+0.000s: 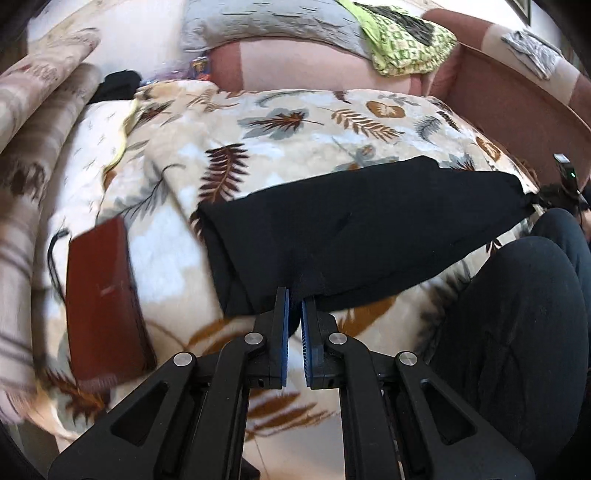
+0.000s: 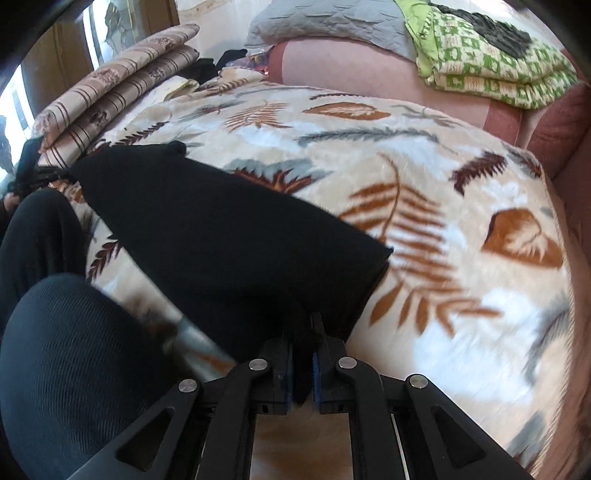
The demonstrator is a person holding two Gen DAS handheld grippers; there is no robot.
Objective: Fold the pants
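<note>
The black pants [image 1: 362, 229] lie stretched across a leaf-patterned blanket [image 1: 295, 125] on a sofa. My left gripper [image 1: 295, 299] is shut on the near edge of the pants, cloth pinched between its blue pads. In the right wrist view the pants [image 2: 221, 229] run from the upper left towards me. My right gripper [image 2: 303, 332] is shut on their near edge, black cloth bunched between the fingers. The other gripper shows small at the far end of the pants in each view [image 1: 565, 177] [image 2: 26, 170].
A dark red book [image 1: 103, 299] with a black cable lies on the blanket at left. The person's knees in black [image 1: 517, 332] [image 2: 74, 350] are close by. Folded striped blankets [image 2: 122, 85], a grey quilt [image 1: 266, 22] and green patterned cloth [image 2: 491, 70] sit on the sofa.
</note>
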